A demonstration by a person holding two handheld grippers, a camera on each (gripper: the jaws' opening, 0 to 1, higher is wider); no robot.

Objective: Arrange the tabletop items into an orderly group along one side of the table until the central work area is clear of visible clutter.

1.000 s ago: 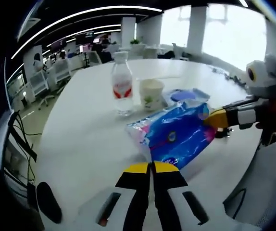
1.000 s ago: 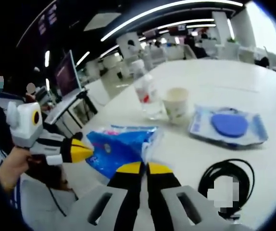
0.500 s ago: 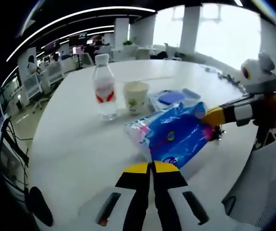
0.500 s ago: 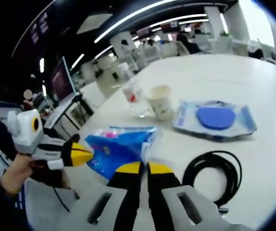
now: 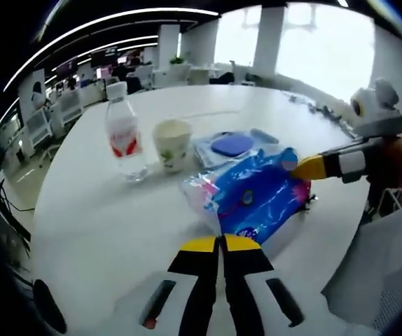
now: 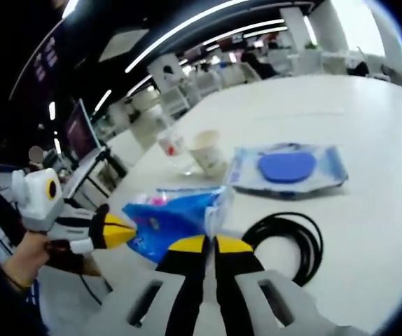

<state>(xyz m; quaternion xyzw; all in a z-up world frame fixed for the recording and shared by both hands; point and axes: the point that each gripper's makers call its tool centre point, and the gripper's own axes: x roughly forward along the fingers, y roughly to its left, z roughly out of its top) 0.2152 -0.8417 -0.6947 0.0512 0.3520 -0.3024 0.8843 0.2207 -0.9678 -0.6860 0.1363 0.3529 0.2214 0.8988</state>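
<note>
The broad white round worktop (image 5: pixel 117 210) carried everything I had in front of me, with an open-plan office behind it. Largest of the things on it was the crinkly blue plastic pack with pink edging (image 5: pixel 253 199), which I held from both ends: my left tool (image 5: pixel 221 241) had its yellow-tipped jaws pressed together on the near edge of the pack, and my right tool (image 5: pixel 295 166) pinched its far corner. From the right gripper view the same pack (image 6: pixel 169 218) lay between the right tool (image 6: pixel 205 243) at its near corner and the left tool (image 6: pixel 134 229) coming in from the left (a hand was visible gripping that one).

Beyond the pack lay a flat clear plastic packet with a blue round disc inside (image 6: pixel 288 168), resting flat on the worktop; in the left gripper view it (image 5: pixel 230 143) sat just behind the pack. A coil of black cable (image 6: pixel 285 238) lay near the right tool, just beside the flat packet. Further back stood a clear plastic water bottle with a red label (image 5: pixel 124 133), upright, and just beside it a white paper cup (image 5: pixel 171 142), also upright, between the bottle and the flat packet.
</note>
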